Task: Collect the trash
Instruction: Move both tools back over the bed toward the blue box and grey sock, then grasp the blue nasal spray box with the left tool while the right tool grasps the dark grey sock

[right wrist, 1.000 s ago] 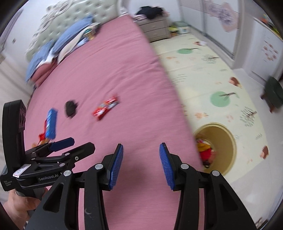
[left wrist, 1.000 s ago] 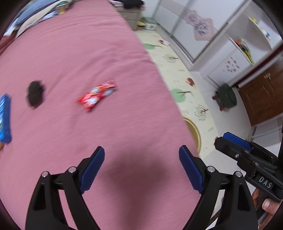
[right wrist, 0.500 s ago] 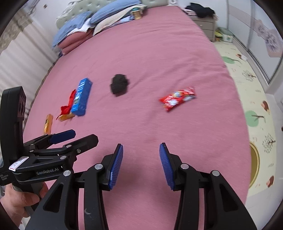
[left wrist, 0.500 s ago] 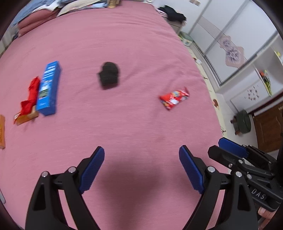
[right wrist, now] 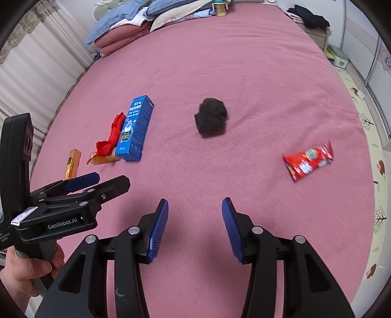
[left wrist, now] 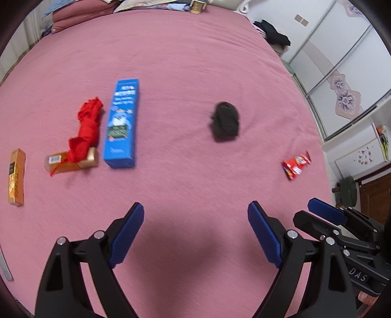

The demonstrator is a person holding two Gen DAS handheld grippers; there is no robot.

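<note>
Right wrist view: red snack wrapper (right wrist: 308, 161) lay up-right of right gripper (right wrist: 195, 228), long axis crosswise; jaws empty, half-open, widening; left gripper (left wrist: 195, 234) wide, empty.

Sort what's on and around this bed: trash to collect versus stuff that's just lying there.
Trash to collect:
- red snack wrapper
- blue box
- red crumpled wrapper
- two gold boxes
- black wad, probably

Just lying about:
- pillows and folded bedding
- dark clothes on the nightstand
</note>
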